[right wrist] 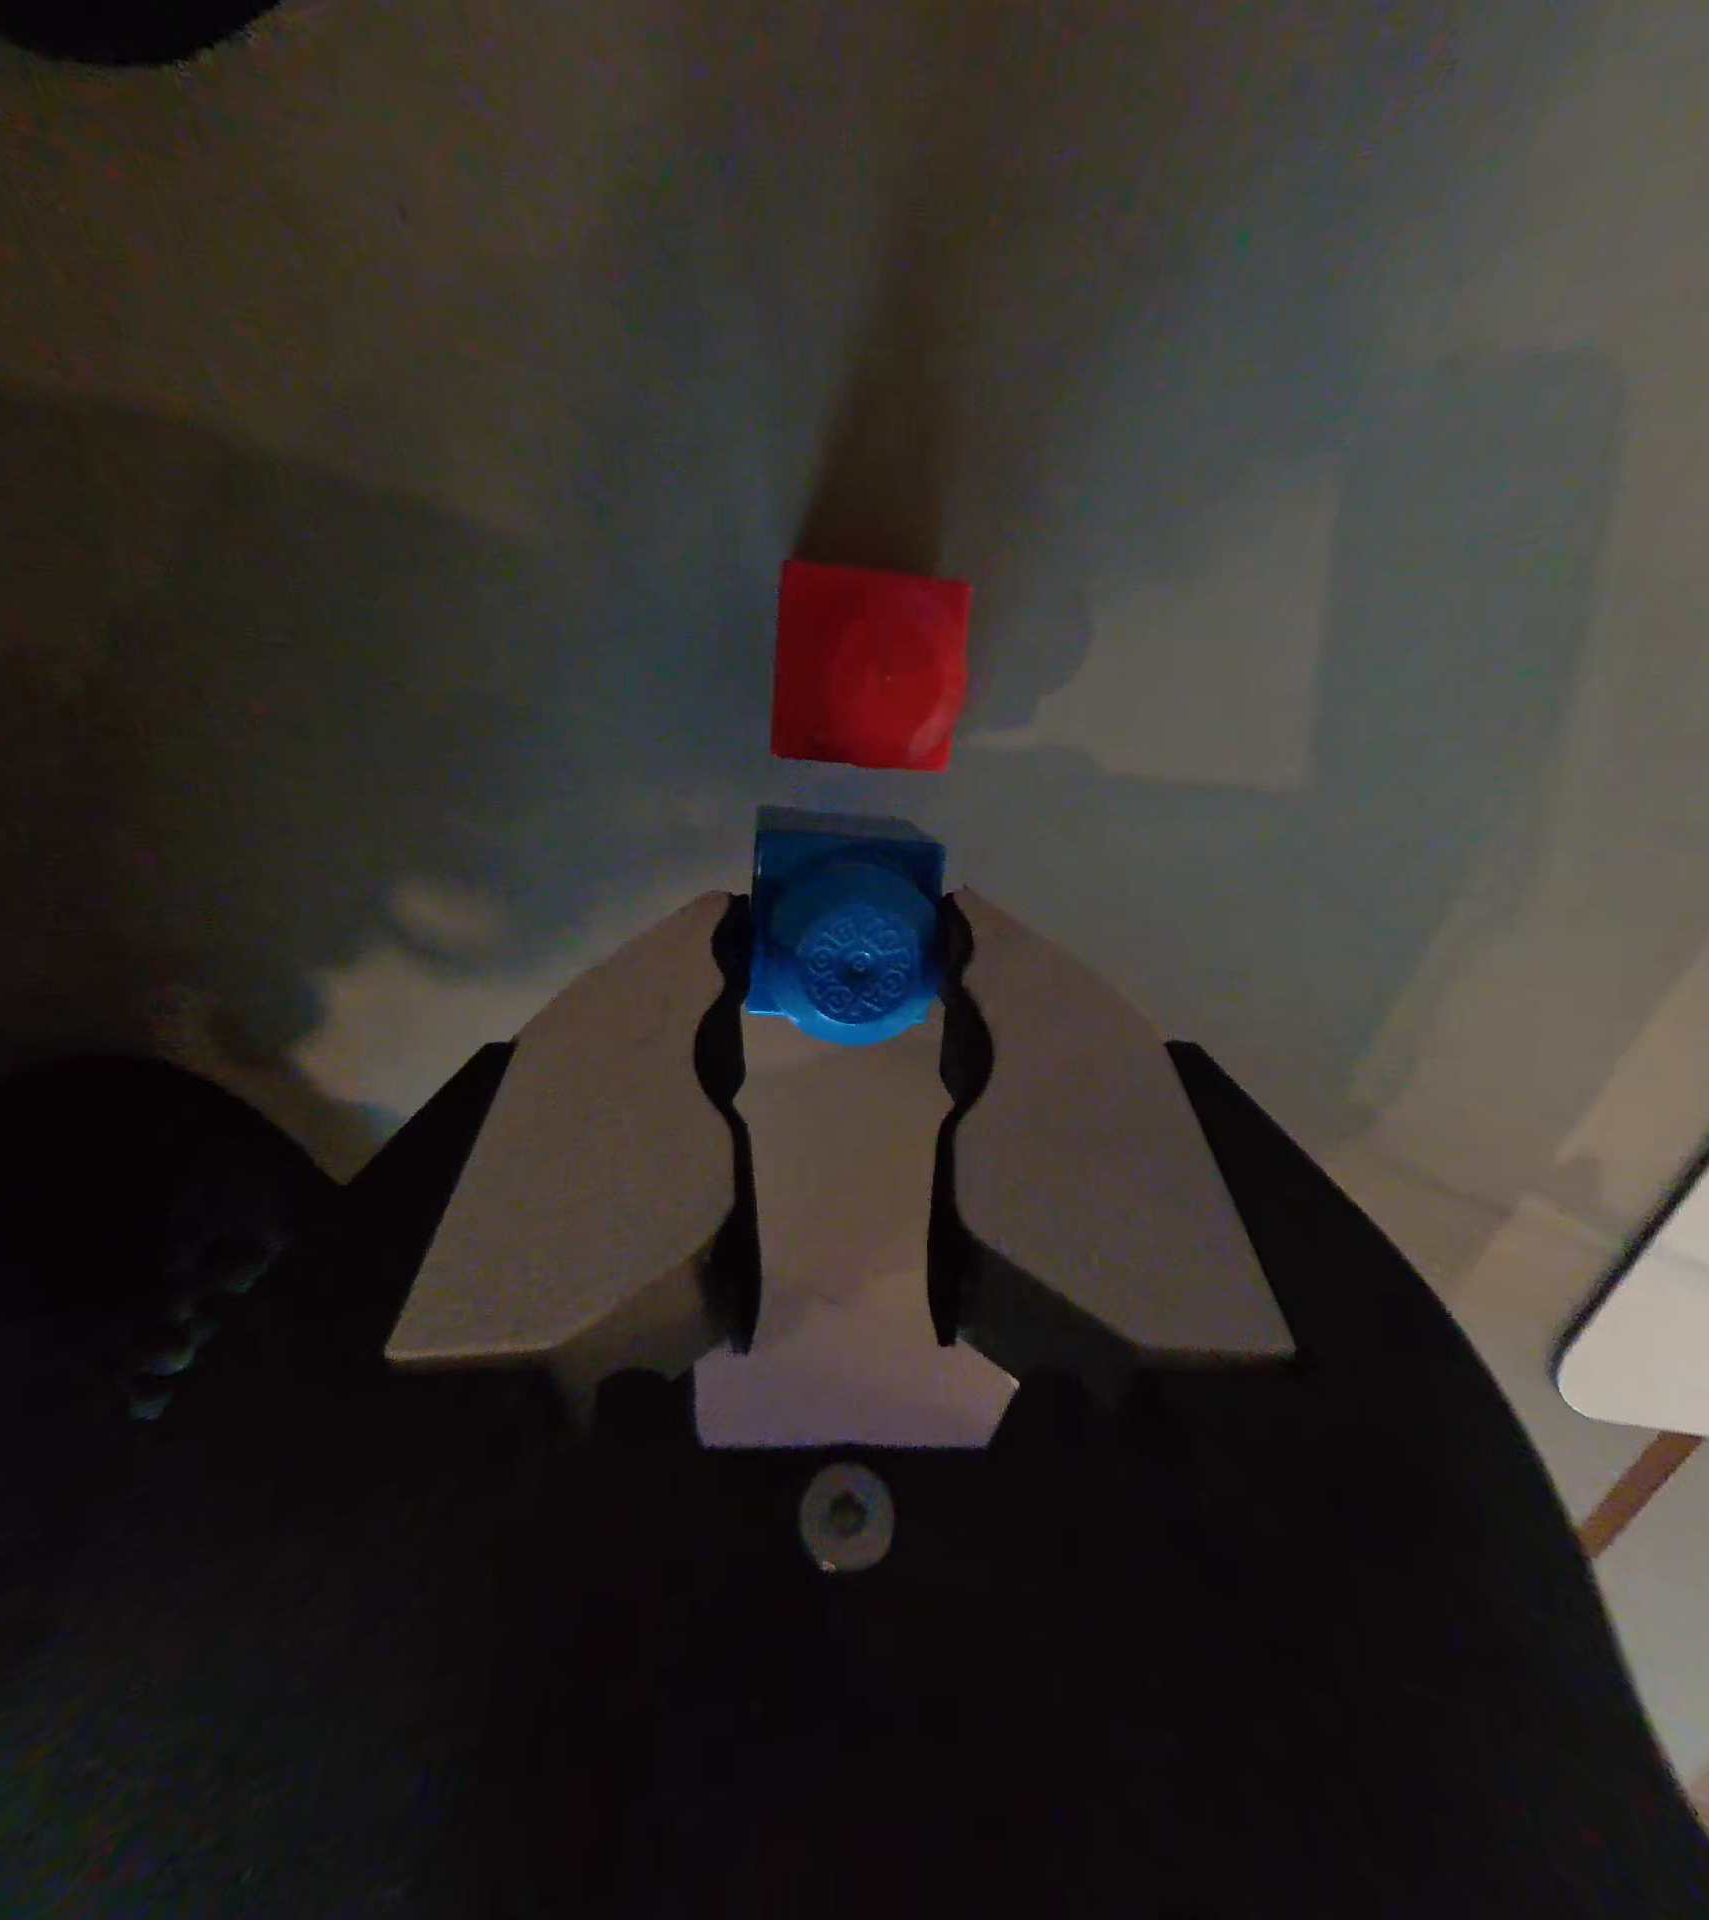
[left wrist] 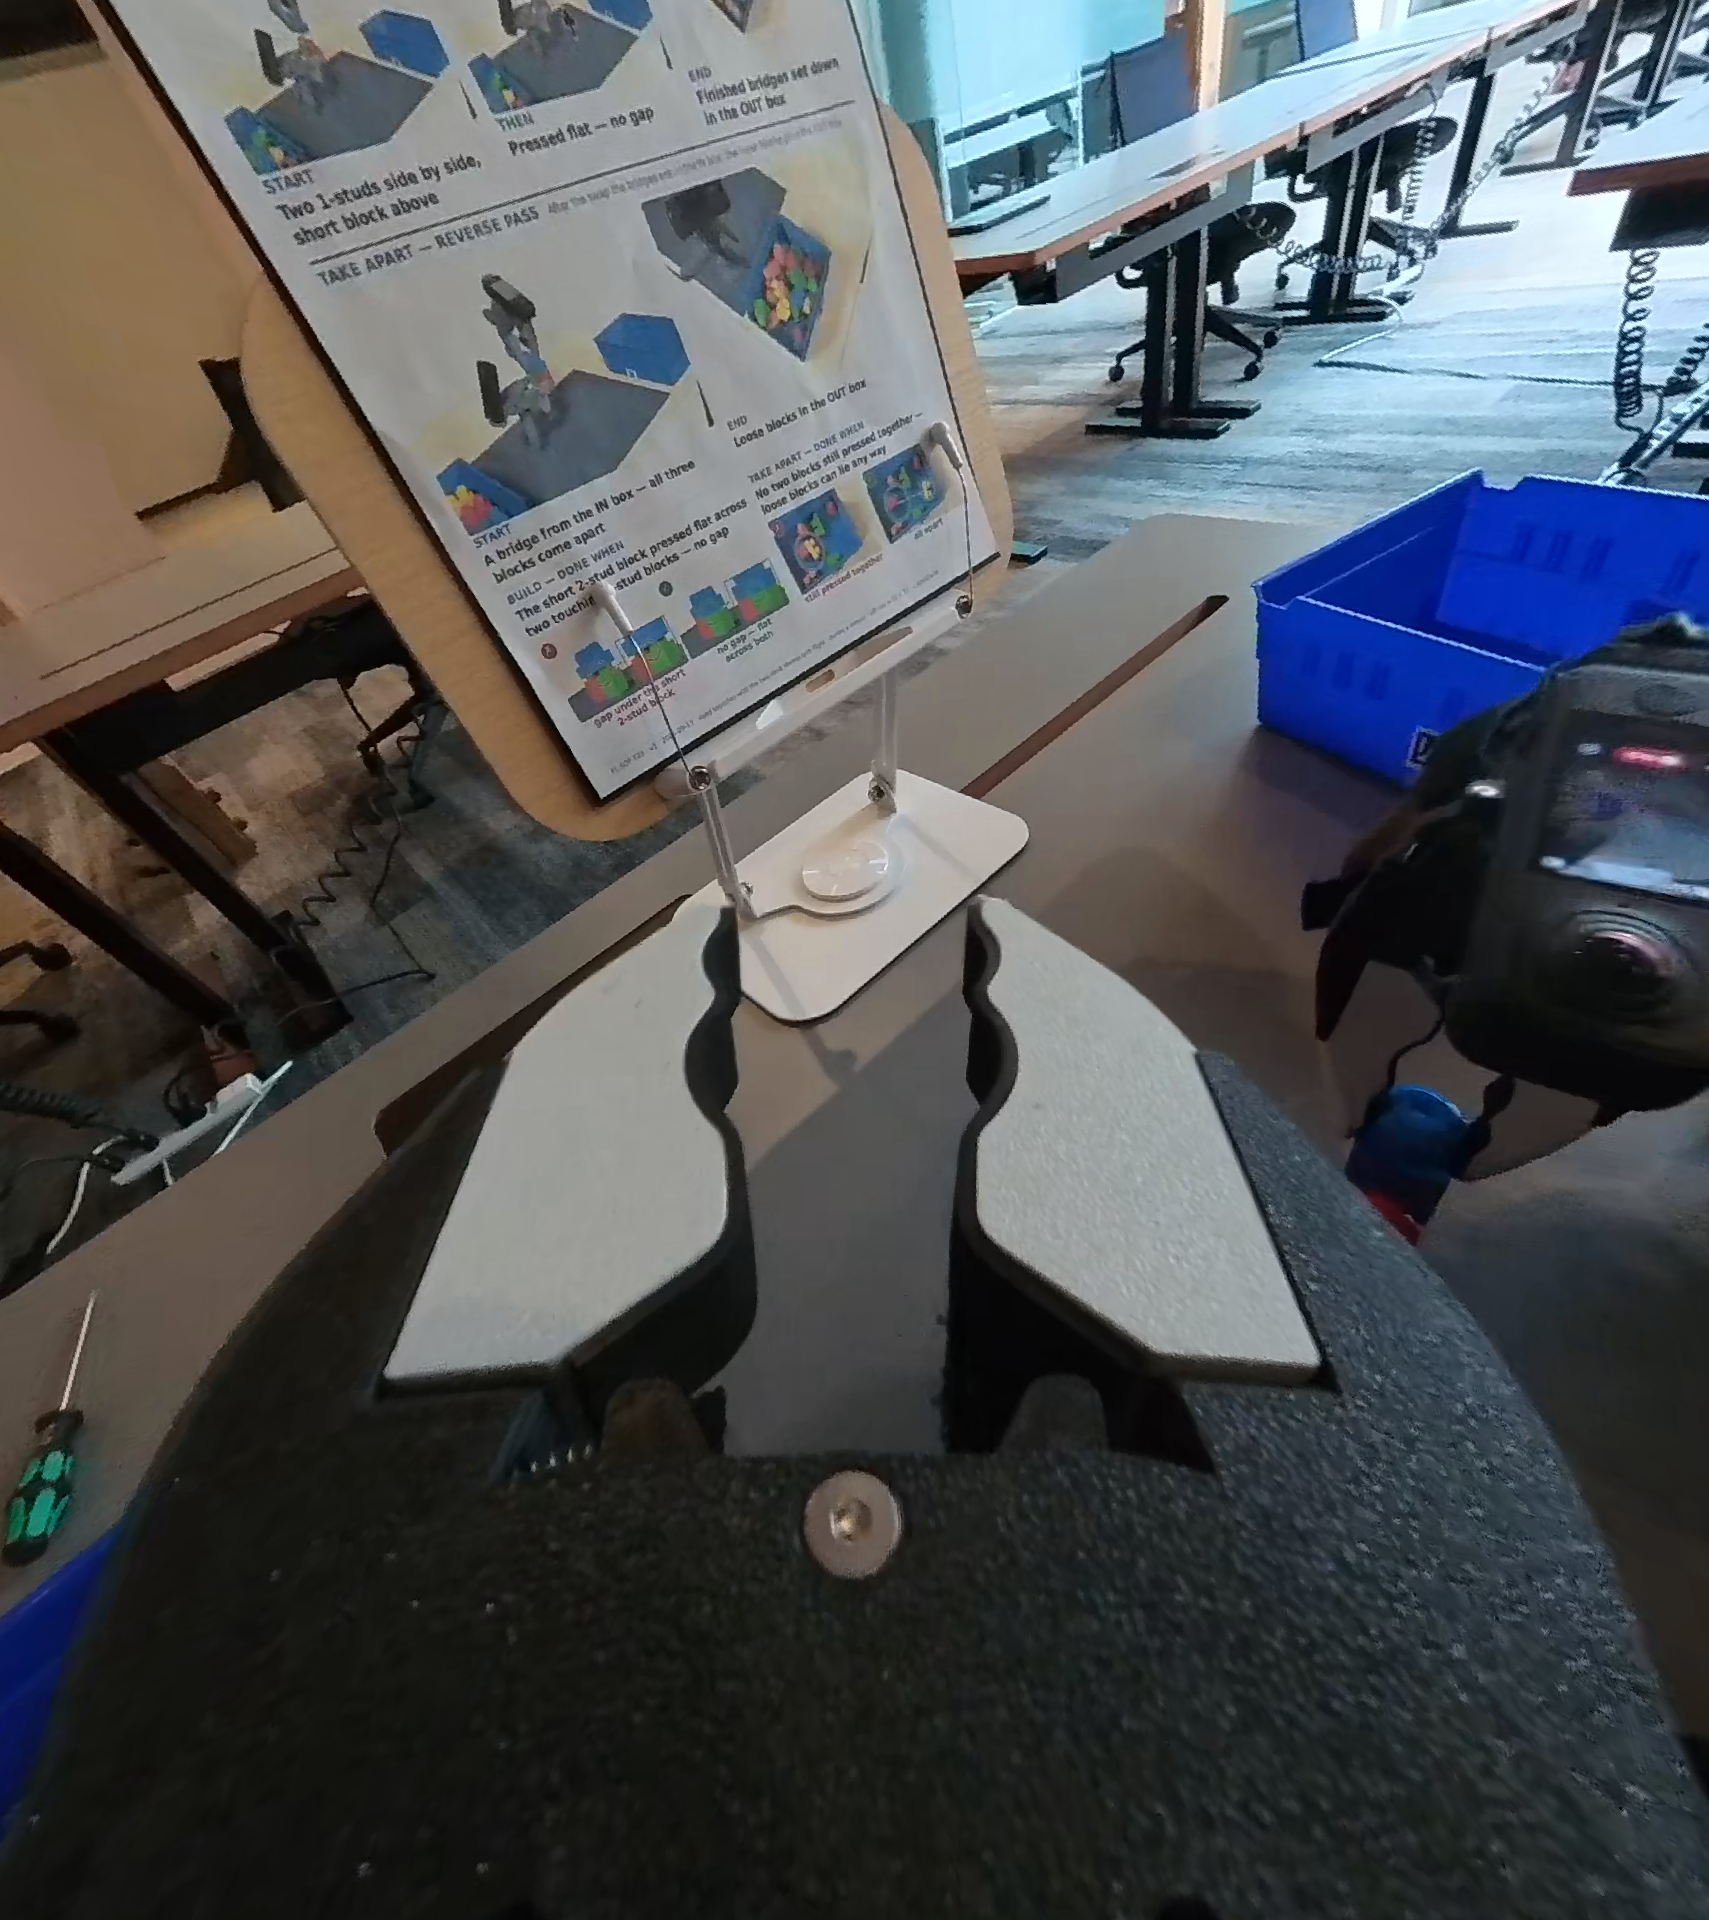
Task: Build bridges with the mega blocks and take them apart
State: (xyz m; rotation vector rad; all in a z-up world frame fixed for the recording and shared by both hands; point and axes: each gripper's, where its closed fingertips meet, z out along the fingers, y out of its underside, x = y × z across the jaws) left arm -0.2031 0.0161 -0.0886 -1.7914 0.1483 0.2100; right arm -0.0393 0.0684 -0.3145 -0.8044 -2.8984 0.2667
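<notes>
Two grippers worked: the right gripper (right wrist: 845, 961) pinched a blue block (right wrist: 834, 925) beside a red block (right wrist: 865, 665); the left gripper's (left wrist: 845, 966) fingers (left wrist: 611, 1174) stood spread, empty, above the counter (left wrist: 1141, 644).

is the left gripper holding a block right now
No, the left gripper is open and empty, with only the dark table showing between its fingers.

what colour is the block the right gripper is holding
Blue block, clearest in the right wrist view.
</notes>
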